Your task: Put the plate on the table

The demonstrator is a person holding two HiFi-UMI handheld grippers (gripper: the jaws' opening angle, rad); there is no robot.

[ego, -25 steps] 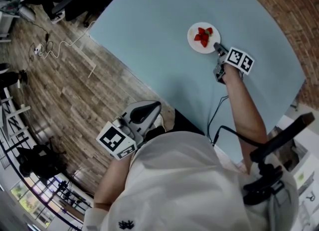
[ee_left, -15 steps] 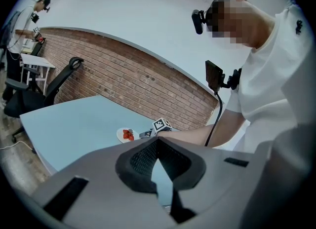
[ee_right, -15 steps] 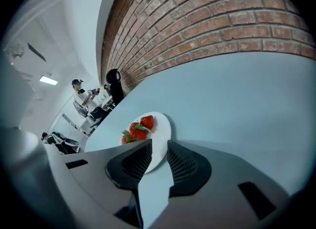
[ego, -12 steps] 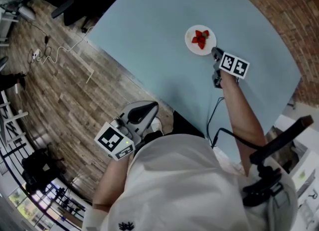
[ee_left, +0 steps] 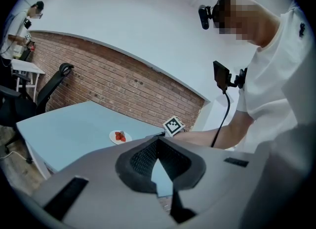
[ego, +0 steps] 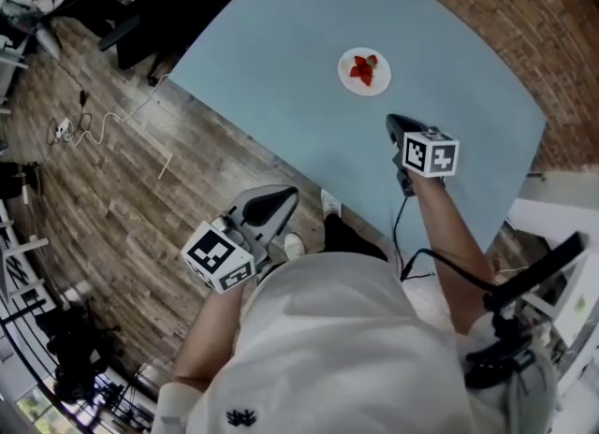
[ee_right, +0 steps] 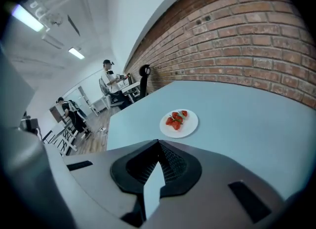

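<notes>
A small white plate with strawberries lies flat on the light blue table, near its far side. My right gripper hovers over the table a short way nearer than the plate, apart from it, jaws shut with nothing in them. In the right gripper view the plate sits just ahead of the right gripper. My left gripper is shut and empty, held off the table's near edge over the floor. The left gripper looks toward the plate from afar.
A brick wall runs along the table's far side. Wooden floor with a loose cable lies left of the table. A black office chair stands at the table's end. People stand far off among desks.
My right gripper has pulled back from the plate's rim toward my body. The plate stays where it was on the table. The left gripper has hardly moved.
</notes>
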